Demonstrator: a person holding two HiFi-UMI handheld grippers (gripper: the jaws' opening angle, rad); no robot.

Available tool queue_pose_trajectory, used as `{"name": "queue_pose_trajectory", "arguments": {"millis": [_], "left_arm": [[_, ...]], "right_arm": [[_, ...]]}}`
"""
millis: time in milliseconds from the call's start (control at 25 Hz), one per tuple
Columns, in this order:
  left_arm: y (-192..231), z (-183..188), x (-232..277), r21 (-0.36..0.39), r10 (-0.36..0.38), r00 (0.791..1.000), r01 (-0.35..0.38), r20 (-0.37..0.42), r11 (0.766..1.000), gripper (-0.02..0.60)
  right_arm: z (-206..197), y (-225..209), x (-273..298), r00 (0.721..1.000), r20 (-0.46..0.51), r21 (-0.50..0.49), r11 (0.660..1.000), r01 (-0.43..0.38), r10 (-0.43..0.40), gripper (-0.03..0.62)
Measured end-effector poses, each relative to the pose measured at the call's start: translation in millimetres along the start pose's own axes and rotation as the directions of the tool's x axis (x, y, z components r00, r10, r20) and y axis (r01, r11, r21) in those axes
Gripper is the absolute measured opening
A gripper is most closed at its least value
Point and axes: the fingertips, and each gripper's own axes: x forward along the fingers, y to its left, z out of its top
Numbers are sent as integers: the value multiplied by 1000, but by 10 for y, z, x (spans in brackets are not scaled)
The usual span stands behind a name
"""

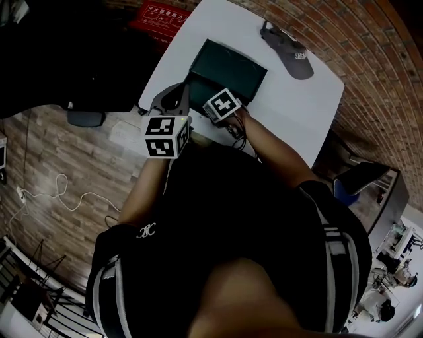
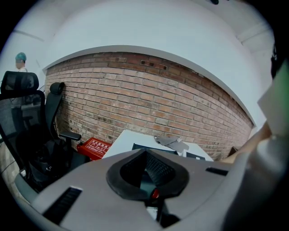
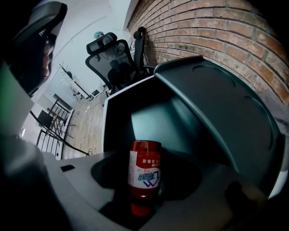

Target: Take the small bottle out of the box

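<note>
A small red bottle (image 3: 144,173) with a white label stands between the jaws of my right gripper (image 3: 149,200), cap end nearest the camera. Dark gaps show on both sides of it, so the jaws are open around it. Behind it is the dark green box (image 3: 149,117), its lid (image 3: 226,113) raised on the right. In the head view the box (image 1: 228,69) lies on the white table (image 1: 297,99), with my right gripper (image 1: 219,100) at its near edge. My left gripper (image 1: 173,97) sits at the box's near left corner; its jaws look shut (image 2: 151,182), with slivers of teal and red behind them.
A grey cap (image 1: 291,56) lies on the table beyond the box. A red case (image 1: 158,16) sits on the floor by the brick wall. Black office chairs (image 2: 27,117) stand to the left, and a white cable (image 1: 66,191) runs across the wooden floor.
</note>
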Motion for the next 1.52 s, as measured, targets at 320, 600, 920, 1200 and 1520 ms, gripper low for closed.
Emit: {"name": "queue_pose_trajectory", "arguments": {"millis": [320, 600, 920, 1200, 1520], "left_arm": [[-81, 45, -47, 13, -9, 1000, 8, 9, 1000, 12], [-21, 121, -47, 22, 10, 1000, -10, 21, 1000, 12], [13, 326, 36, 34, 13, 998, -15, 59, 999, 12], [-44, 533, 89, 60, 17, 995, -23, 97, 998, 12], [-189, 798, 145, 93, 5, 988, -20, 156, 995, 12]], "right_arm": [[46, 36, 72, 998, 70, 3, 1000, 0, 0, 213], [278, 51, -286, 965, 261, -20, 999, 35, -29, 214], [652, -42, -955, 868, 491, 34, 997, 65, -74, 215], [972, -174, -1769, 684, 709, 93, 984, 152, -172, 214], [1025, -353, -2550, 451, 835, 212, 941, 263, -314, 215]]}}
